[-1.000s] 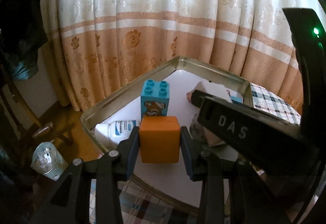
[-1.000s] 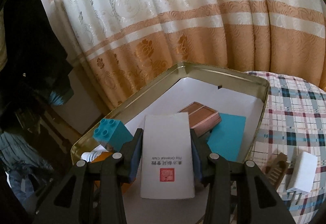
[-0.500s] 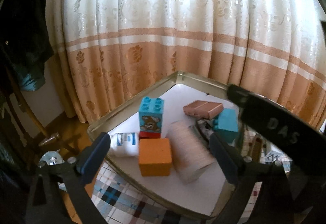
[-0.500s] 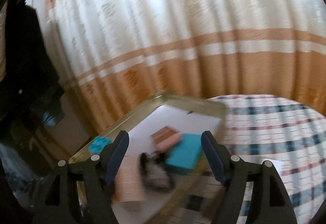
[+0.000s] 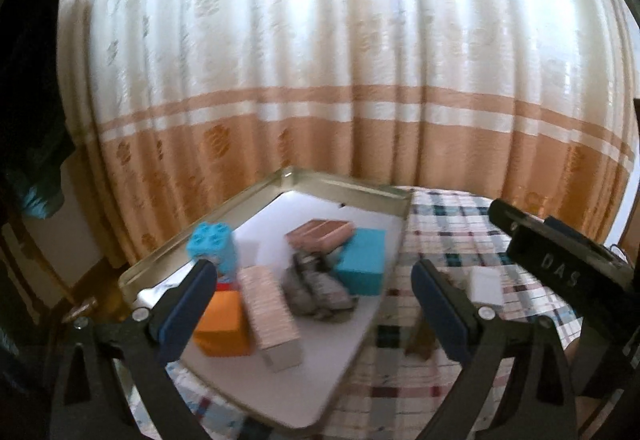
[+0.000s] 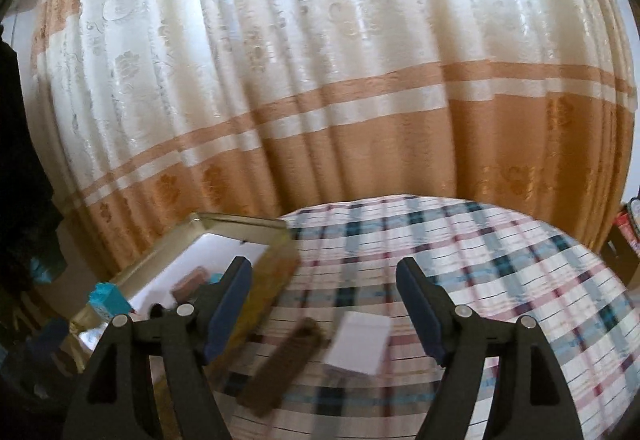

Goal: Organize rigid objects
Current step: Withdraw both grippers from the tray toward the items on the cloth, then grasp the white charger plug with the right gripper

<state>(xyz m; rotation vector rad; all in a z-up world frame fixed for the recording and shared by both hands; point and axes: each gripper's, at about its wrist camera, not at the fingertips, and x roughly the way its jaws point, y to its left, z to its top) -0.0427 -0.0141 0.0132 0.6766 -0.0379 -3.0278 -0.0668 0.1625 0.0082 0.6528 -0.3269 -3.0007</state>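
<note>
A: Where are the task items located?

B: Most lie inside the metal tray: an orange block, a long pale box just beside it, a blue brick standing upright behind them, a teal box, a brown box and a grey crumpled item whose identity cannot be determined. Two items sit outside the tray on the checked tabletop: a white box and a brown bar.

A: State of each tool?

B: The left tool is spread wide and holds nothing. The right tool is likewise spread and empty.

A: Which step is in hand?

B: Judged from the layout, a transition between placements. The right tool faces the two loose items, so the next pick is probably one of them.

A: Orientation of those items?

B: The bar's long axis runs diagonally, near-left to far-right; it lies flat. The white box lies flat just beside it. Gripping the bar calls for closing across its narrow width, with the wrist turned to match the diagonal.
</note>
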